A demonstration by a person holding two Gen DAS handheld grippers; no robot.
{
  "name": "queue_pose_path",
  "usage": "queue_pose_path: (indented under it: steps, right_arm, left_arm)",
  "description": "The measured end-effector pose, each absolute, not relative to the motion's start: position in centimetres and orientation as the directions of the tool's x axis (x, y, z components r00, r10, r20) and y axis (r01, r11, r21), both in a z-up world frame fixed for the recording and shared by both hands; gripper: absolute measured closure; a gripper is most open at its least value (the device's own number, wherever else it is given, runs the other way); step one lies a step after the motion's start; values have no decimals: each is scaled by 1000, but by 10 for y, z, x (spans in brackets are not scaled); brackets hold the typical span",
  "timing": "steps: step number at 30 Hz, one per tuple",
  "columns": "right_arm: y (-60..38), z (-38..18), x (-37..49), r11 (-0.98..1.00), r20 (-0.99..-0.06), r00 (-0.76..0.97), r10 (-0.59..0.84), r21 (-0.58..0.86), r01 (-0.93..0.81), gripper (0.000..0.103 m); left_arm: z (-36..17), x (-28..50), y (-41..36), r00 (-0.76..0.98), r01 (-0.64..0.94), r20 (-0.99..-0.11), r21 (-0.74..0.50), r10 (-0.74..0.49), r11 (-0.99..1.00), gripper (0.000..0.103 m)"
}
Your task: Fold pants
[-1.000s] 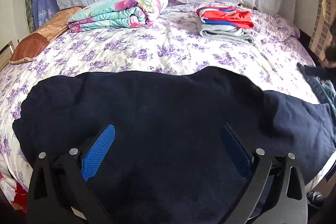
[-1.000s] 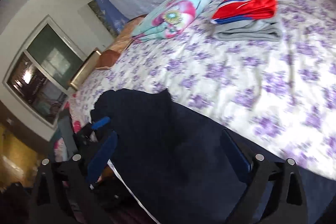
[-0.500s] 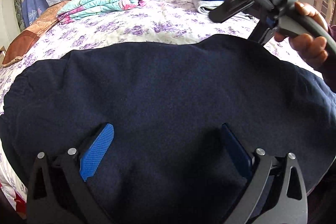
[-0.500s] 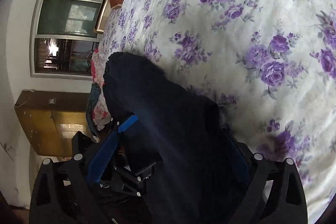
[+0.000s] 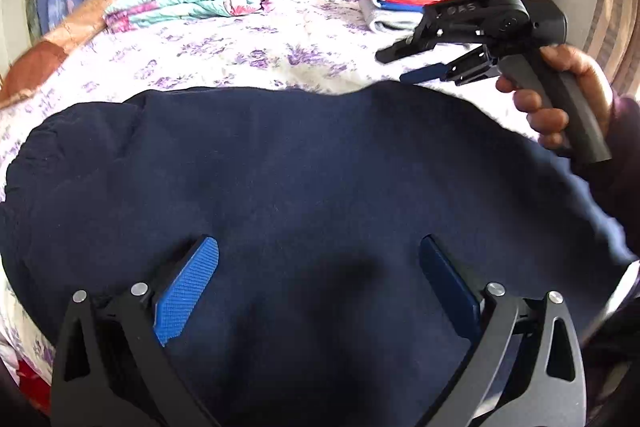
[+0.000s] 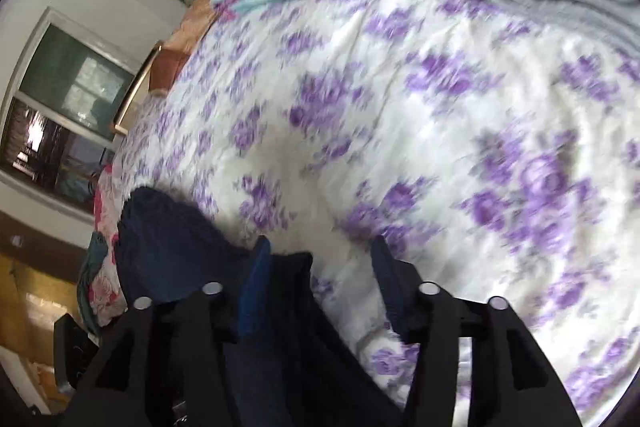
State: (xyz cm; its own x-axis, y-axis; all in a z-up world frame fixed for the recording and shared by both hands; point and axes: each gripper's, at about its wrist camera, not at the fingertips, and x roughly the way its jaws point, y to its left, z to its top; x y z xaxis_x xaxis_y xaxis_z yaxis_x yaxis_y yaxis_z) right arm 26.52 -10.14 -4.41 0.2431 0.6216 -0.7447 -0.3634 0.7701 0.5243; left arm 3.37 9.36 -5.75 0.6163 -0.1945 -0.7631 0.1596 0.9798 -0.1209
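Broadly, the navy pants lie crosswise on the bed, directly beneath the spread, empty left claw; the right claw, partly parted and empty, hovers at their far edge.

left wrist: low over pants | right wrist: tilted | shared: bedspread

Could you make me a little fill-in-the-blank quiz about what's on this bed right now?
1. The pants spread across the bed are dark ____.
2. The bedsheet is white with ____ flowers.
3. A red and blue garment lies on top of a folded ____ one.
4. The right tool is held above the far ____ of the pants.

Missing words: blue; purple; grey; edge
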Motion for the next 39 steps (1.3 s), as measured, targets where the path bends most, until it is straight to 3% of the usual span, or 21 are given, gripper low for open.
queue_pose_path:
  steps: [5,9,11,12,13,14,15,17,19,20,21,22,23,24,28,30,32,34,35,39]
  right_arm:
    - [-106,13,214,697,-655,293,696,519,-495,42]
    - [-64,-23,168,692,-677,247,693,530,-491,38]
    - [-51,-58,168,736,-722,242,648,512,-443,38]
    - [-50,-71,169,769,-746,270,608,471,-432,41]
    - [-53,-85,173,788,-756,299,582,433,-437,59]
    - [-63,-96,177,793,-748,322,580,430,-431,90]
    - [-78,-102,185,789,-728,328,602,477,-387,103]
    - [-92,-112,197,721,-675,258,691,618,-314,103]
    - [-85,-105,195,731,-691,252,678,594,-336,99]
    - [-81,-99,191,746,-705,261,660,571,-344,86]
    - [-79,-89,184,754,-709,276,649,554,-352,75]
    - [-80,-74,173,756,-699,304,648,541,-368,49]
    - [-83,-59,159,764,-688,346,638,512,-392,36]
    - [-87,-45,144,767,-675,379,633,480,-426,34]
    - [-112,-28,90,763,-666,394,634,454,-460,29]
    - [-125,-43,75,800,-700,404,588,431,-418,27]
    - [-132,-74,73,842,-754,395,525,392,-371,27]
    - [-144,-92,69,817,-700,430,570,428,-387,29]
    - [-147,-91,64,821,-693,448,565,416,-391,33]
    - [-166,-59,28,836,-629,551,548,387,-389,32]
  left_arm:
    - [-4,51,142,653,129,-702,-265,-283,956,5]
    - [-23,122,200,563,-57,-769,-400,-302,915,5]
    - [-48,151,236,522,-156,-783,-478,-339,865,13]
    - [-56,156,250,522,-182,-782,-493,-341,851,39]
    - [-57,154,261,534,-213,-789,-474,-304,855,60]
    - [-59,151,274,542,-244,-788,-481,-292,842,85]
    - [-64,146,286,548,-267,-778,-511,-308,817,101]
    - [-74,138,301,576,-236,-721,-598,-385,766,101]
    - [-66,128,296,582,-210,-725,-571,-368,794,102]
    - [-58,121,289,587,-201,-726,-559,-358,805,96]
    - [-48,114,285,598,-189,-724,-545,-345,817,72]
    - [-36,107,280,617,-183,-722,-520,-315,834,36]
    - [-20,93,273,651,-180,-712,-480,-262,858,18]
    - [-5,76,267,691,-177,-694,-436,-204,882,5]
    - [10,37,244,678,-156,-731,-248,-79,956,5]
    - [-18,38,242,605,-179,-795,-189,-43,966,5]
    - [-55,45,244,545,-248,-830,-19,123,969,4]
    - [-79,45,266,553,-269,-833,-152,24,951,4]
    - [-74,42,269,570,-286,-821,-162,31,945,4]
    - [-51,29,257,574,-322,-814,-128,86,938,5]
